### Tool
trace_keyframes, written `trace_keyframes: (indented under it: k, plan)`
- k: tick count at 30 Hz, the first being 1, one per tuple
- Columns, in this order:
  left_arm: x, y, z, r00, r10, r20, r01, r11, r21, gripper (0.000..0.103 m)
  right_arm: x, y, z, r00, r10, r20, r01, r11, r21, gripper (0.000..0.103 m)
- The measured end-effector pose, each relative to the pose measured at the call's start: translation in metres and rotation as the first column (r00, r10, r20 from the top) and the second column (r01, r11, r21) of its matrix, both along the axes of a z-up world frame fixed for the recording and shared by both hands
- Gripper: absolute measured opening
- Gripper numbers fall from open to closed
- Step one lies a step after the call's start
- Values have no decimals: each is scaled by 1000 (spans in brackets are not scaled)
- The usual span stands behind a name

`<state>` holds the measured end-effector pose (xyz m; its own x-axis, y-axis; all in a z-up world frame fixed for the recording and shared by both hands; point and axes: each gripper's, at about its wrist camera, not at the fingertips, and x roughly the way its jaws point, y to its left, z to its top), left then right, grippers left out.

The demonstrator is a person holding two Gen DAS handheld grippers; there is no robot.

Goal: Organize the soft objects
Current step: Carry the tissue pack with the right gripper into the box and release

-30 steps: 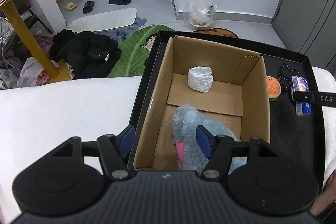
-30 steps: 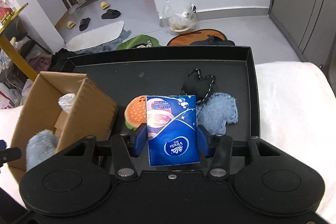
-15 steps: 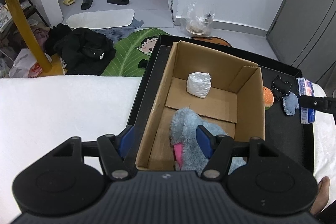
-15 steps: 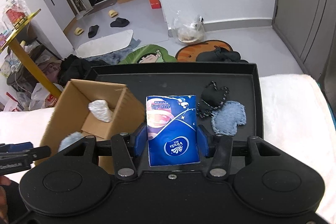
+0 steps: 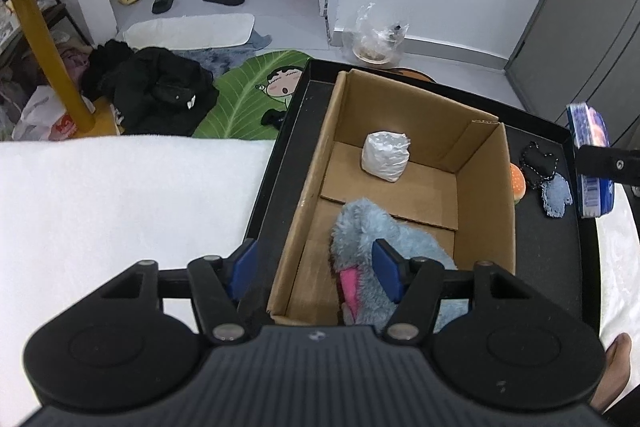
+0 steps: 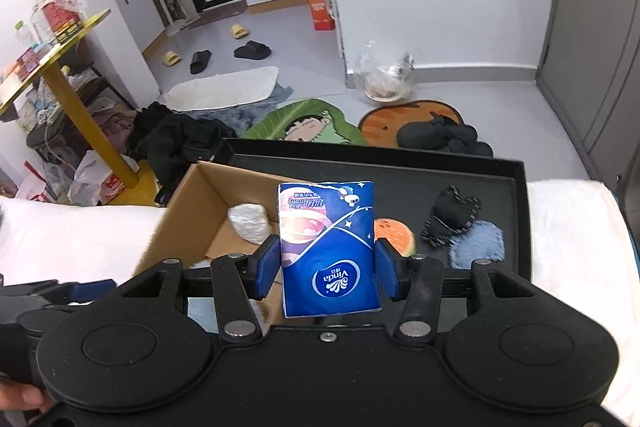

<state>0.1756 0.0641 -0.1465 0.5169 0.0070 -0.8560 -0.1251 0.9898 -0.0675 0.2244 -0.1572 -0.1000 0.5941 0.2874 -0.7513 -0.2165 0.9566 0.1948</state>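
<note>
you are pinching the vinda tissue pack (image 6: 329, 255) in the right claw (image 6: 327, 265), over the cardboard box (image 5: 486, 183). left claw (image 5: 316, 269) is hanging spread, empty. blue plush (image 5: 394, 247) and silver packet (image 5: 386, 155) are boxed; burger toy (image 6: 396, 235), black pouch (image 6: 450, 217), denim patch (image 6: 477, 245) are waiting on the black tray (image 6: 520, 187), white bedding (image 5: 120, 195) beneath.

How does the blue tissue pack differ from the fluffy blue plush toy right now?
The tissue pack is clamped between the right gripper fingers, up off the tray; the plush toy lies loose in the cardboard box. The pack is flat, glossy and printed; the toy is shaggy and rounded. The pack is deep blue; the toy is pale grey-blue with pink. Both are soft and bluish.
</note>
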Motion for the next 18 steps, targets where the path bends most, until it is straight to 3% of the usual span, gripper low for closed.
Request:
trace_keyframes:
  k: [12,18]
  plan:
    - [2,9,-10,999,9,-34,-9,1000,-21,45,0,55,5,997,76,3,-76,996,-45,49]
    - [1,16,-16,999,6,-36,-8,999,-47,26,-4,78,0,993,113,-14,-114,991,-74,50]
